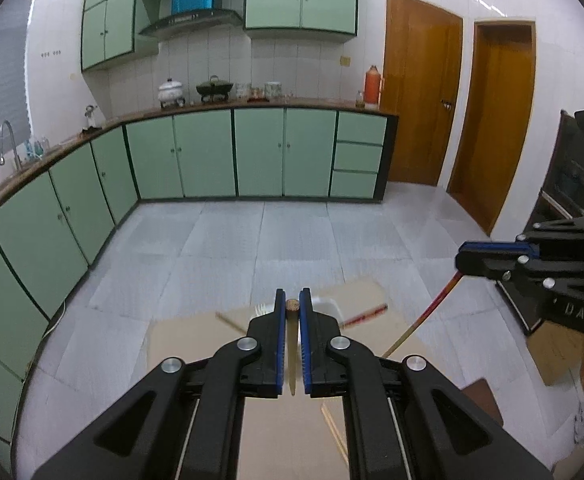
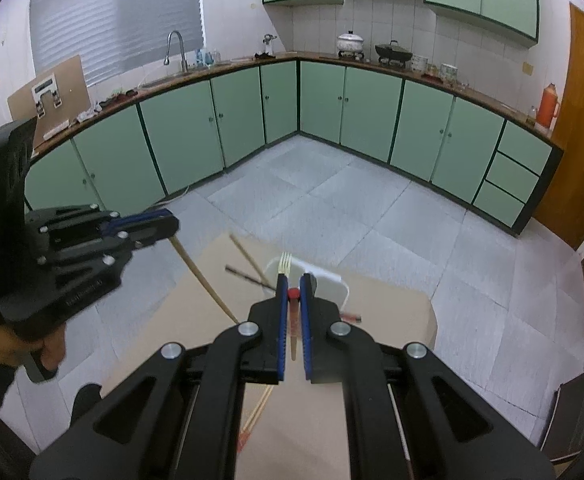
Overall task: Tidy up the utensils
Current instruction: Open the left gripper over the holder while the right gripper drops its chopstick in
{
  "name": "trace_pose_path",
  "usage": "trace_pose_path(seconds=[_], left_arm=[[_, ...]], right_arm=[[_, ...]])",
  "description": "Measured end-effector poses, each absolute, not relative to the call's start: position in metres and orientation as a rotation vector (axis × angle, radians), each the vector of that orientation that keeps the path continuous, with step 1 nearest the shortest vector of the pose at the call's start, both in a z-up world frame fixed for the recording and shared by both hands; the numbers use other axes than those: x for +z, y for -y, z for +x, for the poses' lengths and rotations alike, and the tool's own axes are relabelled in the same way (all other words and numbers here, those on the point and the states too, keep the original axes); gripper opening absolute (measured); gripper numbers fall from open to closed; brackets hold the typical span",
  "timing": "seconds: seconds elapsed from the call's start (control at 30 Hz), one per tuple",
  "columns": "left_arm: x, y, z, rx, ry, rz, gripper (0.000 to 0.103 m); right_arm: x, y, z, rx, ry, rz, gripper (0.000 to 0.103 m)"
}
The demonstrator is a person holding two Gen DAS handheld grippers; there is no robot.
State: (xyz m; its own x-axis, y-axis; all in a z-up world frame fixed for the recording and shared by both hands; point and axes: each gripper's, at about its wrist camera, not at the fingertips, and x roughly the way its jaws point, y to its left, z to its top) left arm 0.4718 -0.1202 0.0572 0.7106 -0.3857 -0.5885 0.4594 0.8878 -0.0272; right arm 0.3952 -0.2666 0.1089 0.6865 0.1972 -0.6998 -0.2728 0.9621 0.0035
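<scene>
Left tongs [image 1: 292, 304] and right tongs [image 2: 292, 286] each clamp 1 chopstick lengthwise, ends pointing forward.

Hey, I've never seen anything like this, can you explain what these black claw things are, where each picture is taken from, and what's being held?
These are two hand-held grippers, each carrying a camera that looks along its fingers. One picture is from the left gripper, the other from the right gripper; each also shows the other gripper off to the side. A person's hand holds the left one. Both are shut on a chopstick: the left holds a plain wooden chopstick, the right a red-tipped chopstick. Below, on a cardboard sheet, lie more chopsticks, a fork and a white tray.
</scene>
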Motion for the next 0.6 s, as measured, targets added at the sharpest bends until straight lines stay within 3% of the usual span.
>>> trace_pose_path(seconds=[0.37,0.6], left_arm=[[0.069,0.14,0.538,-0.452,-0.526,0.06,0.006],[0.009,0.142,0.58,-0.427,-0.569,0.019,0.006]], right_arm=[[0.1,0.266,0.473,0.203,-0.735,-0.106,0.005],[0.05,0.281,0.511,0.181,-0.779,-0.067,0.005]])
